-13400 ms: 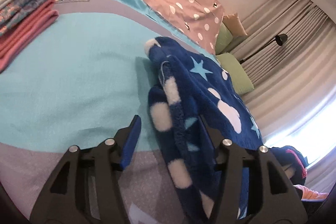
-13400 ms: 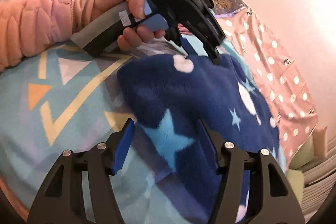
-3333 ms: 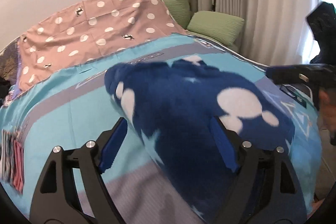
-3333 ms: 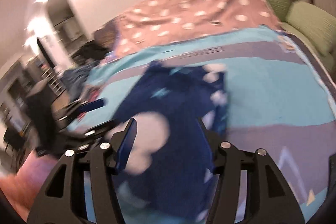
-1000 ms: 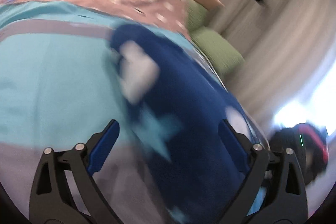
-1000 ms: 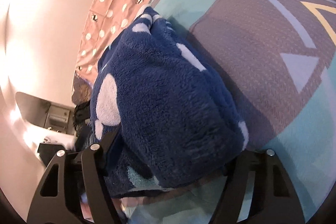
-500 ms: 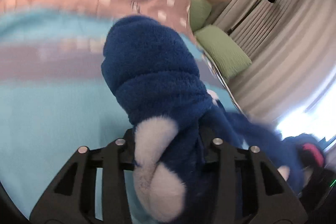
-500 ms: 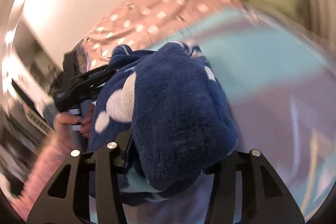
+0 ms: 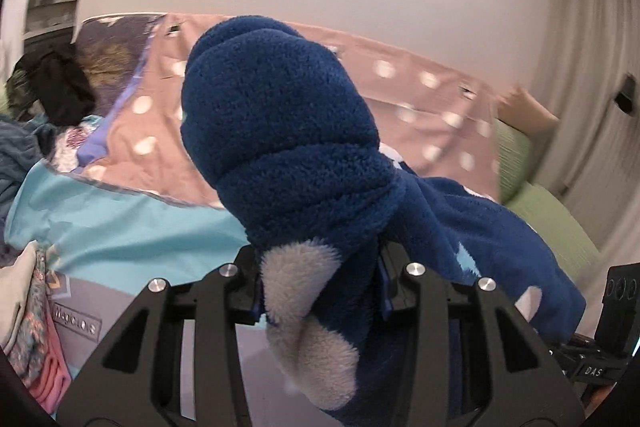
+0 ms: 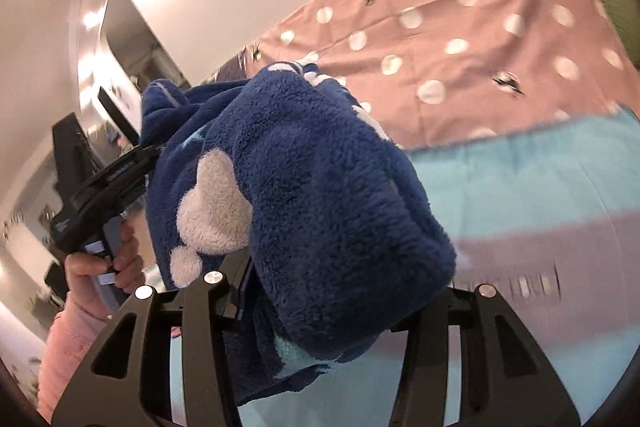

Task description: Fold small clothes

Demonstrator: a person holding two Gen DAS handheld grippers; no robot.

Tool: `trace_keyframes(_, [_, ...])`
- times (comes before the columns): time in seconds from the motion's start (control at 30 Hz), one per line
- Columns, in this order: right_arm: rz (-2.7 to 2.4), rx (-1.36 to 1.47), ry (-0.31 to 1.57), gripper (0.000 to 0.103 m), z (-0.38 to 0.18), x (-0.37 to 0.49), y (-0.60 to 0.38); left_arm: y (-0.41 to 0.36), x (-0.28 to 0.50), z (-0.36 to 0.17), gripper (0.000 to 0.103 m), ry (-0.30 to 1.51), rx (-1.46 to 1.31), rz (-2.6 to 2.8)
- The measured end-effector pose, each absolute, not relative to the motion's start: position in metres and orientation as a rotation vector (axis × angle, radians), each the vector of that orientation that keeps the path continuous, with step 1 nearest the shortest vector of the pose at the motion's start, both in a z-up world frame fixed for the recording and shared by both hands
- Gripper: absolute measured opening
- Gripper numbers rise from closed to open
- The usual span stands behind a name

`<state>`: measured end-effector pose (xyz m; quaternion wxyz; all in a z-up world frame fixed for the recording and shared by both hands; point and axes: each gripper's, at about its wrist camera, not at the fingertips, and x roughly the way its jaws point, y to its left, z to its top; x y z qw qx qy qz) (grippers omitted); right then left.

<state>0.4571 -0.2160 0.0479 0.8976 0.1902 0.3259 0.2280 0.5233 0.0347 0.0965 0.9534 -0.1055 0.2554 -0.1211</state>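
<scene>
I have the blue fleece garment [image 9: 280,131] gripped in both claws, bundled thick and lifted off the bed. In the left wrist view it fills the centre of the frame: the left gripper [image 9: 318,291] is clamped on a fat roll of it, with a white patch bulging out toward the camera at the bottom centre, and the jaws are only part-way closed because the fabric is so bulky. The rest of the garment trails off to the lower right.

In the right wrist view the right gripper [image 10: 340,303] is likewise pinched on a thick fold of the same garment, which bulges up over the fingers through the middle of the frame. At the left edge I see the other tool held in the person's hand [image 10: 100,267], with a pink sleeve [image 10: 68,343] below it.

Behind the garment lies the turquoise and grey bedspread [image 9: 120,219], with the pink dotted sheet [image 10: 480,39] across the upper right. A stack of folded clothes [image 9: 28,327] sits at the lower left of the left view.
</scene>
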Motion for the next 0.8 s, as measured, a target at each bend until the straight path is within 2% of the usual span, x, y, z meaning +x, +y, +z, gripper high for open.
trace_keyframes(0.17, [0.471,0.347,0.742,0.049,0.006,0.547,-0.188,0.055,0.590,0.039,0.041,0.553,-0.254,-0.138])
trace_keyframes(0.23, [0.456,0.346,0.802,0.054,-0.028,0.571,-0.183,0.063,0.609,-0.001,0.045,0.614,-0.265,-0.101])
trace_keyframes(0.27, [0.435,0.348,0.838,0.061,-0.045,0.578,-0.181,0.065,0.617,-0.026,0.047,0.668,-0.258,-0.082])
trace_keyframes(0.3, [0.393,0.351,0.886,0.073,-0.068,0.585,-0.181,0.067,0.626,-0.043,0.050,0.708,-0.244,-0.060])
trace_keyframes(0.33, [0.311,0.363,0.908,0.077,-0.097,0.589,-0.184,0.066,0.630,-0.070,0.051,0.751,-0.196,-0.008])
trace_keyframes(0.4, [0.205,0.392,0.889,0.096,-0.120,0.582,-0.192,0.061,0.632,-0.103,0.059,0.804,-0.101,0.068])
trace_keyframes(0.47, [0.219,0.517,0.897,0.096,-0.131,0.578,-0.206,0.074,0.630,-0.102,0.064,0.788,-0.170,0.056])
trace_keyframes(0.5, [0.205,0.528,0.889,0.096,-0.128,0.577,-0.212,0.079,0.629,-0.099,0.071,0.784,-0.190,0.058])
trace_keyframes(0.6, [0.132,0.448,0.861,0.096,-0.110,0.550,-0.218,0.078,0.608,-0.083,0.078,0.772,-0.100,0.042])
trace_keyframes(0.67, [0.136,0.397,0.827,0.096,-0.096,0.519,-0.219,0.076,0.581,-0.068,0.086,0.747,-0.062,-0.001])
trace_keyframes(0.8, [0.159,0.264,0.767,0.096,-0.078,0.422,-0.216,0.073,0.487,-0.055,0.093,0.695,-0.110,-0.143])
